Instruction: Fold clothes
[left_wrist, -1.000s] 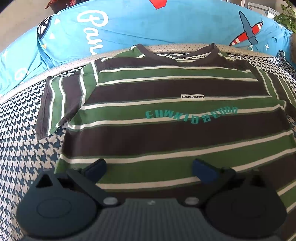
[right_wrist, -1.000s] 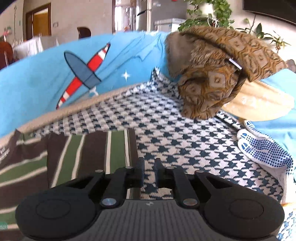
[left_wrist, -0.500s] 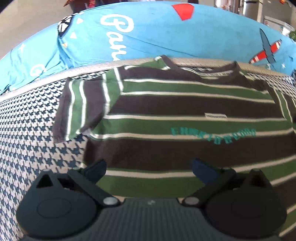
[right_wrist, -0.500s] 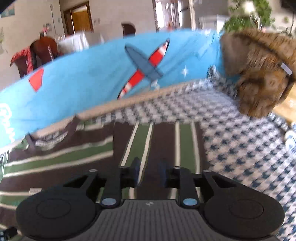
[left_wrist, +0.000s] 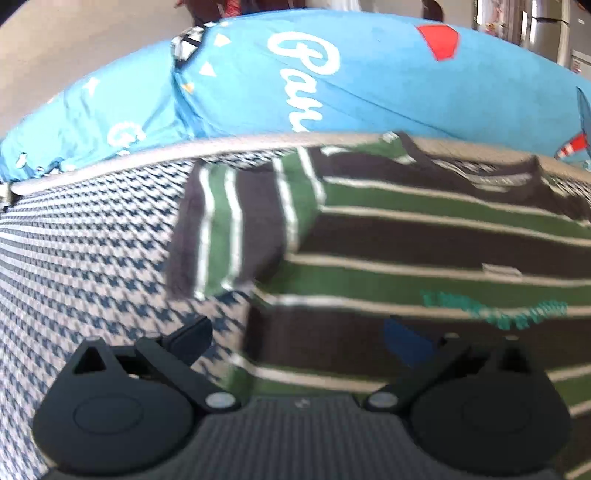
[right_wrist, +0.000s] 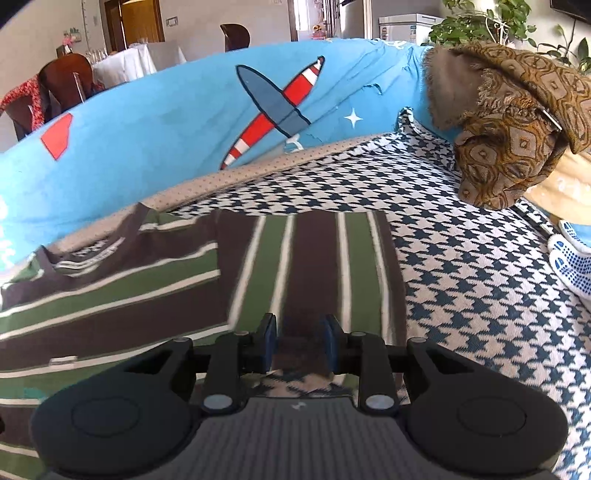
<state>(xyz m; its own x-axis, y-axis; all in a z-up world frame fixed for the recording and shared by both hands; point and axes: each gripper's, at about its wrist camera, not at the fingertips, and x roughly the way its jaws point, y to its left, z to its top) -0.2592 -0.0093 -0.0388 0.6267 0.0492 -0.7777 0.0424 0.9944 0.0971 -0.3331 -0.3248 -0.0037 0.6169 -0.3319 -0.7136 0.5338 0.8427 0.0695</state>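
place: home living room | evidence: sofa, dining chairs, houseplant, fridge

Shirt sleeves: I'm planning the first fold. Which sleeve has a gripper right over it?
The sleeve under the right gripper, beside the brown blanket. The other sleeve lies clear ahead of the left gripper.

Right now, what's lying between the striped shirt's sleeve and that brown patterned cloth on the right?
In the right wrist view, only bare houndstooth cover lies between the sleeve of the striped shirt and the brown patterned cloth.
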